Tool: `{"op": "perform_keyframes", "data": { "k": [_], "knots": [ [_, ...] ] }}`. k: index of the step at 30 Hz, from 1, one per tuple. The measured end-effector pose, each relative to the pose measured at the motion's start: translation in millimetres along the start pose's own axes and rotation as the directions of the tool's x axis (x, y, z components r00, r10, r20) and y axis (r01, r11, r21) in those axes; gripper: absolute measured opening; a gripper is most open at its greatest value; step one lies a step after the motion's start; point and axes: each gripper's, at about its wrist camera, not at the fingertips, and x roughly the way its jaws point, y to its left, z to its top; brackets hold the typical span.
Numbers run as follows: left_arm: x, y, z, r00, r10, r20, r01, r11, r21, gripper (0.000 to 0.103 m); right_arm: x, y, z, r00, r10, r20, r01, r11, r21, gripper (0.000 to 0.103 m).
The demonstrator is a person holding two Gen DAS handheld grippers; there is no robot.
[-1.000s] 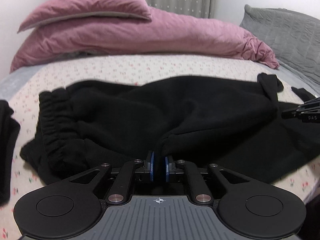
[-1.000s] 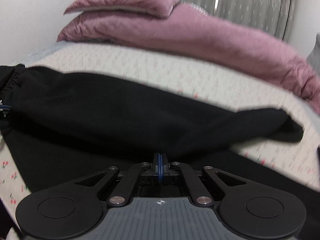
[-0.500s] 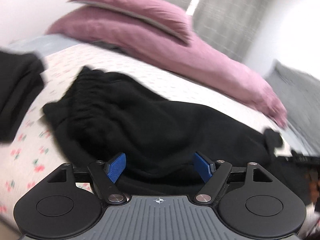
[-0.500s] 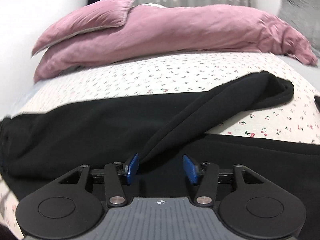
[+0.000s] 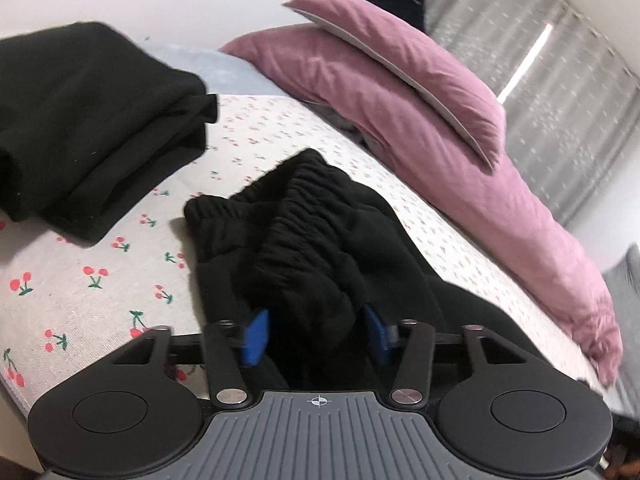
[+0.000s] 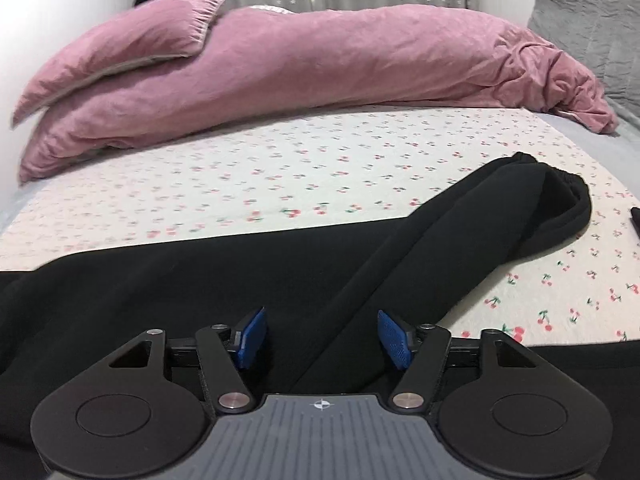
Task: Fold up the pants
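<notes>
Left tool (image 5: 316, 334): spread apart, straddling the bunched waistband (image 5: 296, 216), gripping nothing.
Right tool (image 6: 322, 338): spread apart over a leg (image 6: 460, 240).
Pants (image 6: 180, 280): lengthwise on the bed (image 6: 280, 168).
Risk: pinching one waistband layer only, so the fold drags crooked.

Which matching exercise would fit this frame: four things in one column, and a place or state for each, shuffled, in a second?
Things:
1. left gripper
2. right gripper
3. folded black garment
4. pink duvet

Places or states:
A. heaped along the far side of the bed
B. open over the pants' elastic waistband
C. open over a pants leg
D. lying apart, left of the waistband

Pairs: 1-B, 2-C, 3-D, 4-A
</notes>
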Motion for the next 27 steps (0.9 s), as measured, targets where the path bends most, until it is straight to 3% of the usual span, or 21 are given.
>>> {"op": "perform_keyframes", "data": {
  "k": [3, 4, 8, 12, 17, 22, 27],
  "knots": [
    [-3, 3, 2, 1.000, 0.001, 0.030, -0.001, 1.000, 0.005, 0.029, 7, -8, -6, 0.997, -0.077, -0.015, 0.077, 0.997, -0.002, 0.015],
    [-6, 2, 3, 0.999, -0.002, 0.040, 0.001, 1.000, 0.019, 0.027, 6, -10, -6, 0.996, -0.091, -0.005, 0.092, 0.996, 0.011, 0.007],
    [-15, -8, 17, 0.993, -0.048, 0.105, 0.040, 0.996, 0.080, 0.023, -17, -18, 1, 0.994, -0.075, 0.079, 0.067, 0.992, 0.103, 0.005],
    [-23, -13, 36, 0.985, -0.085, 0.153, 0.067, 0.990, 0.124, 0.021, -65, -16, 3, 0.974, -0.073, 0.216, 0.050, 0.993, 0.110, 0.005],
    [-25, 0, 52, 0.993, -0.059, 0.105, 0.046, 0.991, 0.122, 0.021, -129, -16, -11, 0.951, -0.012, 0.310, -0.025, 0.993, 0.116, 0.005],
    [-20, 13, 50, 0.999, 0.037, -0.005, -0.035, 0.972, 0.232, 0.022, -162, -7, -39, 0.964, 0.064, 0.260, -0.079, 0.996, 0.048, 0.005],
    [-1, 27, 38, 0.981, 0.118, -0.156, -0.068, 0.954, 0.291, 0.025, -147, 2, -71, 0.995, 0.059, 0.077, -0.056, 0.997, -0.045, 0.006]
  ]
}}
